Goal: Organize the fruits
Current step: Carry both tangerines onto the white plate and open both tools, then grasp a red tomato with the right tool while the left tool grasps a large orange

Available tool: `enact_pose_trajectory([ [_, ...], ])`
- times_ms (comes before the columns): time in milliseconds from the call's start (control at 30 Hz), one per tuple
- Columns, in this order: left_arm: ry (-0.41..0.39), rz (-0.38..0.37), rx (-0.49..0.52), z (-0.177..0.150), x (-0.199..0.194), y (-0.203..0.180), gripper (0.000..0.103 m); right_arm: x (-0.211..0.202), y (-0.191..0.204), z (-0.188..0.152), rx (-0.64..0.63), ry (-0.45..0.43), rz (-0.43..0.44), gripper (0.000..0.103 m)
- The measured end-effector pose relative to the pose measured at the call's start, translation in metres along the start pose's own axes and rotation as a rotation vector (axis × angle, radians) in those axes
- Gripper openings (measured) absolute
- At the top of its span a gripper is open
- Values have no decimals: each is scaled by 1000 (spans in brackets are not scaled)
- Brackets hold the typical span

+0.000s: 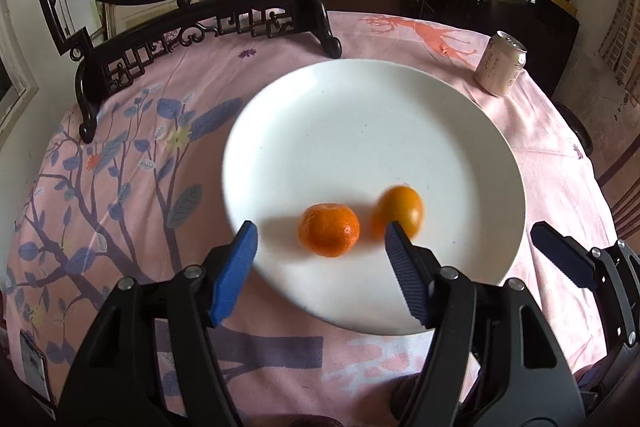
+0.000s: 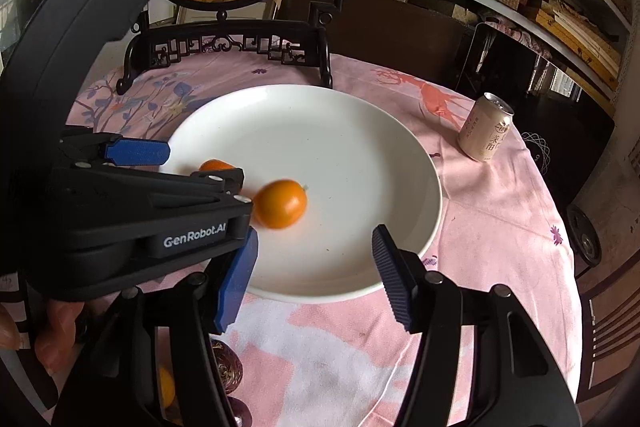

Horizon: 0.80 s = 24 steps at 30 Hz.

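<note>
Two oranges on white plate (image 1: 360, 115): mandarin (image 1: 329, 229) between wide left claw (image 1: 320, 239) fingers, smooth orange (image 1: 398, 211) just beyond. Right claw (image 2: 314, 247) wide, empty, over plate's near rim.

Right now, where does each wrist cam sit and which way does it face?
Left wrist: on the open left gripper, looking down along its fingers at the round white plate; the right gripper's blue finger shows at right.
Right wrist: on the open right gripper, facing the same plate; the left gripper and a hand show at left.
Shared: plate, smooth orange fruit, pale drink can.
</note>
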State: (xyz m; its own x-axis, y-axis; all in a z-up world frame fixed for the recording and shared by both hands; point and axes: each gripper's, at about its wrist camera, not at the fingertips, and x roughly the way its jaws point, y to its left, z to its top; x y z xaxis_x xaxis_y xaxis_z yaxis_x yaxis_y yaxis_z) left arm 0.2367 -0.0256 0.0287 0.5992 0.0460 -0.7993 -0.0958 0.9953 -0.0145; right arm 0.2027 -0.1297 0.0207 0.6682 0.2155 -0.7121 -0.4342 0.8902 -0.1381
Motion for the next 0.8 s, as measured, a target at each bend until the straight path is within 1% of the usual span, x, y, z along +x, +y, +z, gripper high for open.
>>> enact_pose_trajectory([
  [67,-4,-15,-6,-5,-9,1,72,-7,-6,-4,28,2,-1,60],
  [133,-13,-27,-1,-12,-20,1,75,-17,-14,-11,69,3,17,60],
  [233,-34,-13,32,-26,-37,0,76,-35,-25,-24,125,6,49,60],
  [300,-54,-20,48,-37,-50,2,82,-48,-32,-36,156,11,58,61],
  [333,-69,-16,58,-44,-57,3,88,-54,-34,-42,169,13,63,61],
  [367,-87,-7,67,-51,-64,5,89,-61,-37,-48,180,13,62,61],
  [467,-127,10,98,-72,-80,12,89,-79,-41,-70,203,15,54,69],
  [500,-132,13,103,-79,-84,15,89,-85,-42,-77,207,13,52,69],
  [600,-127,7,105,-100,-92,24,91,-98,-38,-101,211,27,49,69],
  [800,-83,-14,99,-134,-97,42,91,-114,-25,-140,174,62,23,69],
])
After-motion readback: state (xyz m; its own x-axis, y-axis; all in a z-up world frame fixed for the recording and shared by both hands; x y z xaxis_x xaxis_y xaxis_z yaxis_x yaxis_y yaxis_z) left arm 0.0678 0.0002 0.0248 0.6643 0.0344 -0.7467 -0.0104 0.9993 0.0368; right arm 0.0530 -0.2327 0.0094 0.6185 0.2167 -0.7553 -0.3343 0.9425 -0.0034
